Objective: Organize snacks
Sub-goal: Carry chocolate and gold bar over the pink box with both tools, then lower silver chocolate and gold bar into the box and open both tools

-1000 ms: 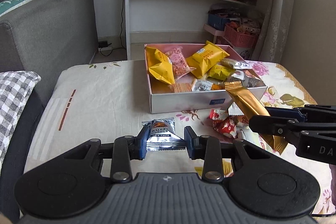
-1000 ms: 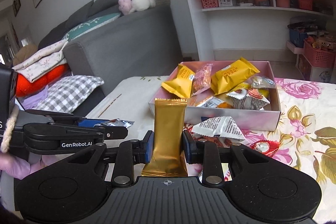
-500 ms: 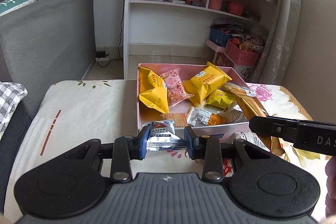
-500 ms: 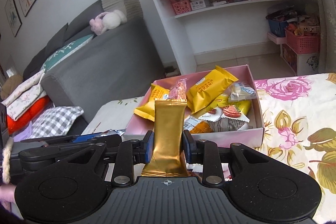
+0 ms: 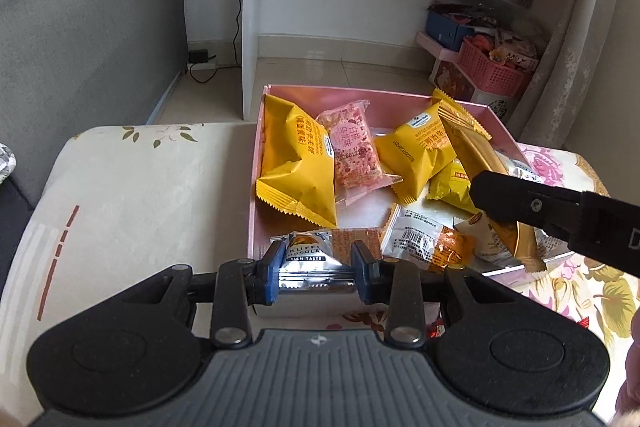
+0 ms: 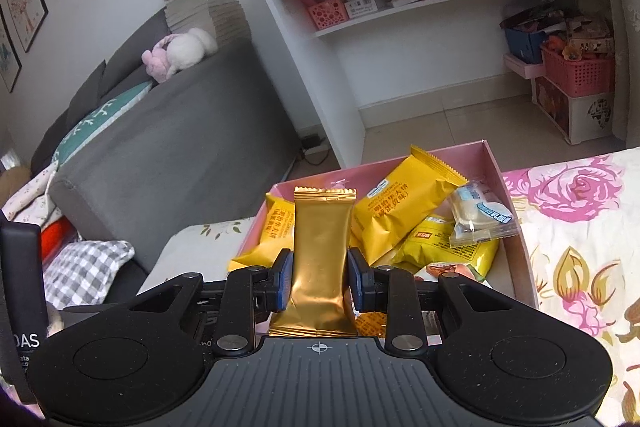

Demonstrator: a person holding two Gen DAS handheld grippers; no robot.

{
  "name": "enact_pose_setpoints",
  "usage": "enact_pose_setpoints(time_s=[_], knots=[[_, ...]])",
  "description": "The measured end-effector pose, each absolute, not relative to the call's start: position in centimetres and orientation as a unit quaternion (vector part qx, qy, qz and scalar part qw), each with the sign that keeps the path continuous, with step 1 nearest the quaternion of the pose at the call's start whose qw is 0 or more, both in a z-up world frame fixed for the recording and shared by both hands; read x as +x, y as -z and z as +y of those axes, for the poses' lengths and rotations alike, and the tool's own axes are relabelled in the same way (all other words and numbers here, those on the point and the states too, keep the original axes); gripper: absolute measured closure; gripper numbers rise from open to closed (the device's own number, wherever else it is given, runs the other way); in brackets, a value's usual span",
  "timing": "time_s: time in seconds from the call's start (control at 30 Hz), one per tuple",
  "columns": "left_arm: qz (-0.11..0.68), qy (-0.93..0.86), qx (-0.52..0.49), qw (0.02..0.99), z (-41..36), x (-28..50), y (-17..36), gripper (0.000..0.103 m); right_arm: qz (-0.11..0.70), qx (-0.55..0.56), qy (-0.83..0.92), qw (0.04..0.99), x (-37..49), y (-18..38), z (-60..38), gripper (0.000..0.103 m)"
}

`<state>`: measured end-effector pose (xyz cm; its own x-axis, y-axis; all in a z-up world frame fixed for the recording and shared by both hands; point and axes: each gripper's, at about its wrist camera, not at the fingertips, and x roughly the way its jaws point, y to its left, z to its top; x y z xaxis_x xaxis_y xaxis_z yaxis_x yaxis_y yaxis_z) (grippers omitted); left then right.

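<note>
Silver packet [image 5: 310, 269] btwn left fingers: shiny crinkled foil. Gold packet [image 6: 320, 263] btwn right fingers: glossy metallic film, smooth, crimped ends. Box [image 5: 256, 187] ahead of fingers: matt pink card. Tablecloth [image 5: 140, 195] under it: woven cloth, faint sheen. Finger pads [image 5: 272, 277]: blue rubbery, matt.

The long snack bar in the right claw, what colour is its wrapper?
Shiny gold; the snack bar shows best in the right wrist view.
</note>
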<state>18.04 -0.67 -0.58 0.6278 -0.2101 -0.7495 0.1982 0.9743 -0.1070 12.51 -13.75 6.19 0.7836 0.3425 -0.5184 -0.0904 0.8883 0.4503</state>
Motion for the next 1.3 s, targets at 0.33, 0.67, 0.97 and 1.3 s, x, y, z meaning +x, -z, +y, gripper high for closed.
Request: enact_pose_setpoints(time_s=[0.33, 0.67, 0.97, 1.3], knots=[[0.412, 0.113, -0.006, 0.904, -0.6, 18.4, 1.2, 0.07, 0.319, 0.238, -0.098, 0.912, 14.1, -4.6, -15.0, 0.074], [0.395, 0.117, 0.002, 0.911, -1.1, 17.8, 0.6, 0.042, 0.315, 0.249, -0.095, 0.911, 13.6, -5.2, -15.4, 0.054], [0.392, 0.12, -0.005, 0.912, -1.3, 16.6, -0.3, 0.027, 0.321, 0.221, -0.09, 0.917, 12.3, -6.7, -15.2, 0.033], [0.403, 0.113, 0.009, 0.908, -1.6, 13.8, -1.3, 0.01, 0.332, 0.207, -0.061, 0.918, 9.5, -8.5, -15.6, 0.016]])
